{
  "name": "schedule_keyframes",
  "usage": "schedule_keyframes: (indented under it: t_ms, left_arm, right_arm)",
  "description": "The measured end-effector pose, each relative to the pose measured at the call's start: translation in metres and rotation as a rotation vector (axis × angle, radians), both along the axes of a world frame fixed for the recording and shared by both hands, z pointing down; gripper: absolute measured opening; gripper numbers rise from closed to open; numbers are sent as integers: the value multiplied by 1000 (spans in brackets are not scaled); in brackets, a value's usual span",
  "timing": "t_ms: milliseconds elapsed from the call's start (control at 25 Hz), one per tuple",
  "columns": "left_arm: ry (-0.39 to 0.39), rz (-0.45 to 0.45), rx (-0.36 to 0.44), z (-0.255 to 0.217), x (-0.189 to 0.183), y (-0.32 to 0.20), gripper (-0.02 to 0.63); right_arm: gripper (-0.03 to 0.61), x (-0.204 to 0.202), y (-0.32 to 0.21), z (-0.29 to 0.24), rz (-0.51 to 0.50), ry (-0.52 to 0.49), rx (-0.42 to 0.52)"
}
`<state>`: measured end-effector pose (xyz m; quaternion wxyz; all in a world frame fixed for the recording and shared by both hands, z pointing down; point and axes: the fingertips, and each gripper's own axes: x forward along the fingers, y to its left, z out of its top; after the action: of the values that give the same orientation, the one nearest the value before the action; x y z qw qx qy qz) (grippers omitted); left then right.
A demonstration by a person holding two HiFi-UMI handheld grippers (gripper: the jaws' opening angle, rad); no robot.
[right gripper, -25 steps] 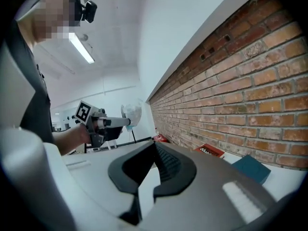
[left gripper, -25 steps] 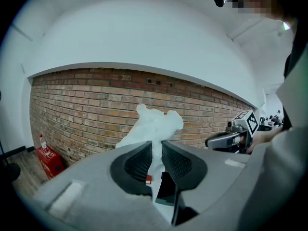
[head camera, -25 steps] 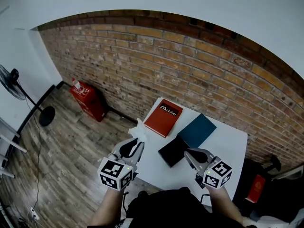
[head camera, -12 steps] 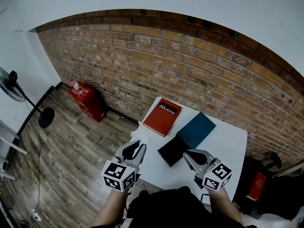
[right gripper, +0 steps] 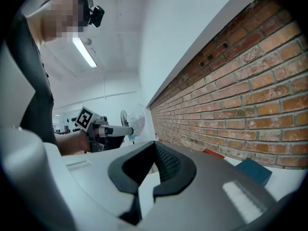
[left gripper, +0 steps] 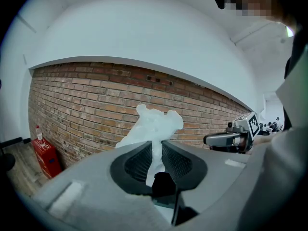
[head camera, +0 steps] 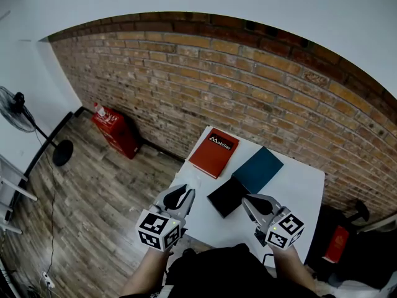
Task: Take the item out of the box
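Observation:
My left gripper [left gripper: 156, 150] is shut on a crumpled piece of white translucent wrap [left gripper: 154, 124], which sticks up past the fingertips. In the head view the left gripper [head camera: 183, 193] hovers at the near left edge of the white table [head camera: 291, 194]. On the table lie a red box lid [head camera: 213, 153], a teal box [head camera: 257, 169] and a flat black item [head camera: 227, 195]. My right gripper [head camera: 247, 199] hangs just right of the black item; its jaws [right gripper: 155, 148] meet at the tips with nothing between them.
A brick wall [head camera: 248, 85] runs behind the table. On the wooden floor at left are a red case [head camera: 116, 129] and a standing fan [head camera: 18, 113]. Another red object [head camera: 335, 244] sits low at right.
The left gripper has drifted slightly to the right with the wrap still in it. The right gripper and the things on the table have kept their places.

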<state>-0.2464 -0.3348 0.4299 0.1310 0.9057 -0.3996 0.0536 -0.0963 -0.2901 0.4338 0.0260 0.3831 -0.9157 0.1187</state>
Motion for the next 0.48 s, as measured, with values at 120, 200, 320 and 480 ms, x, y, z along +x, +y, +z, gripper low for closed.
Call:
schedule_keyframes:
  t_ms: [120, 200, 320, 480]
  left_arm:
    - [-2, -1, -3, 1, -1, 0, 71]
    - [-3, -5, -6, 2, -2, -1, 71]
    - [-2, -14, -10, 3, -6, -2, 71]
    - [-1, -13, -11, 3, -6, -1, 71]
  right_arm:
    - [-2, -3, -1, 3, -7, 4, -4]
    - [-2, -4, -3, 4, -9, 4, -8]
    - [-2, -5, -3, 5, -12, 3, -12]
    - [-2, -5, -2, 8, -7, 5, -17]
